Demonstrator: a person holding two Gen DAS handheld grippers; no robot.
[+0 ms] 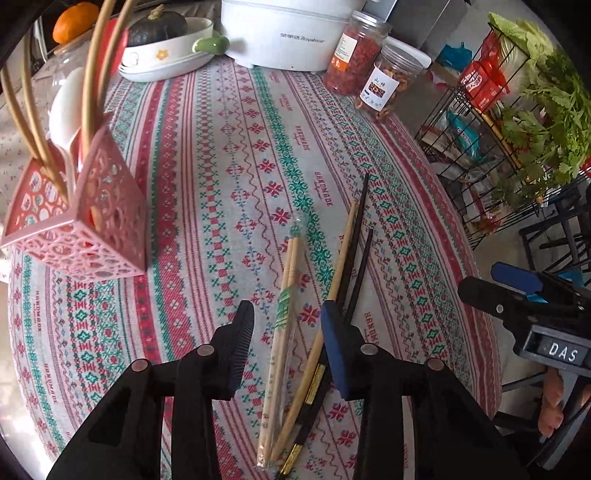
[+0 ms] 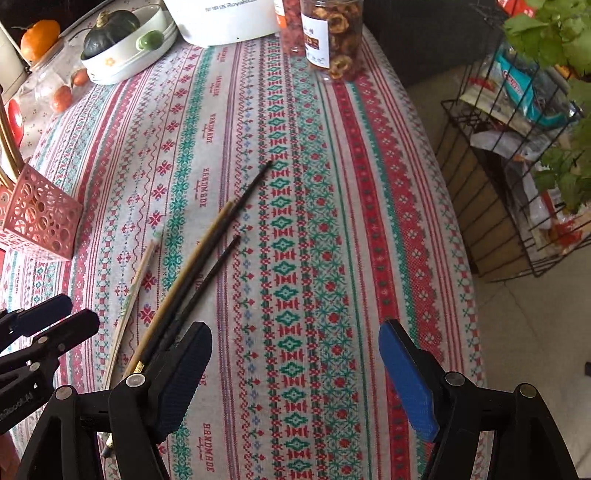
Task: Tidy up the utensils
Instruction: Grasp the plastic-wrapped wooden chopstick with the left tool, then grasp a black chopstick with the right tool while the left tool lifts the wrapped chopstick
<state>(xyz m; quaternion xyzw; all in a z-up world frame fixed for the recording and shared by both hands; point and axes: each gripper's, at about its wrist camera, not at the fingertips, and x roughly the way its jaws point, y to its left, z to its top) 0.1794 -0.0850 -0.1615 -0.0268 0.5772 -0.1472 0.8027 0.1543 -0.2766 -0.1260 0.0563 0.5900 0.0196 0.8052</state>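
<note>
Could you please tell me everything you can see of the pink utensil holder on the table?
The pink utensil holder is a square, box-shaped basket, apparently plastic, its walls pierced with lacy round cut-outs. It stands on the patterned tablecloth at the table's left side, well apart from the loose chopsticks. It looks tilted in the left wrist view, possibly only lens distortion. Pale bamboo sticks and a white spoon rise from it. Neither gripper touches it.

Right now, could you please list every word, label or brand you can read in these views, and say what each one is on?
"HANDMADE": woven repeatedly into the tablecloth.
"Royalstar": on the white cooker; the characters before it are too blurred.
"DAS": tag on the right gripper.
Jar labels: Chinese characters, too small to read.
Red packet in the wire rack: unreadable.
</note>
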